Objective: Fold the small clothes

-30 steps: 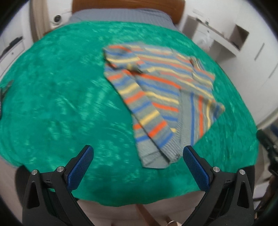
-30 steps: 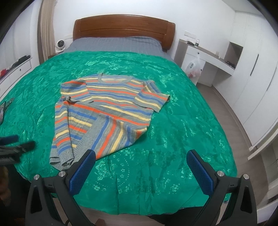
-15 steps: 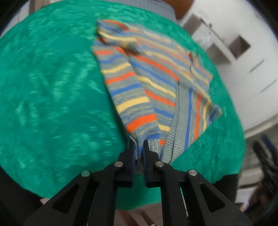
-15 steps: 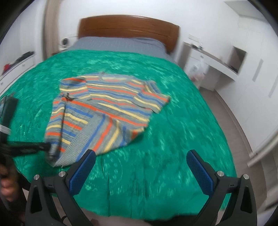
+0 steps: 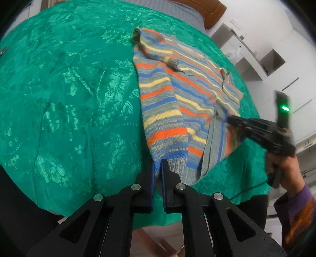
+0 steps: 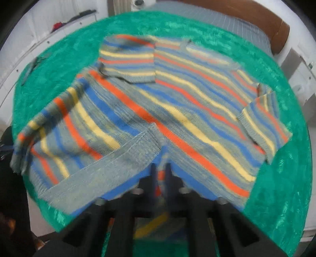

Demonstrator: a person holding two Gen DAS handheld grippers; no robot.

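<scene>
Striped sweater (image 5: pixel 177 102) lying half-folded on green bedspread (image 5: pixel 69 98). Left gripper (image 5: pixel 157 168) pinching its hem corner; right gripper (image 6: pixel 161 172), jaws just closed, clamping the folded edge. Wooden headboard (image 6: pixel 262 17) standing beyond.

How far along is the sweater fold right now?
Done: the striped sweater lies on the green bedspread with one sleeve folded across the chest and one hem corner turned up. In hand: the left claw is shut on the near hem edge; the right claw has just closed on the hem's middle. Left: the other sleeve is unfolded, and the body is not yet folded over.
</scene>
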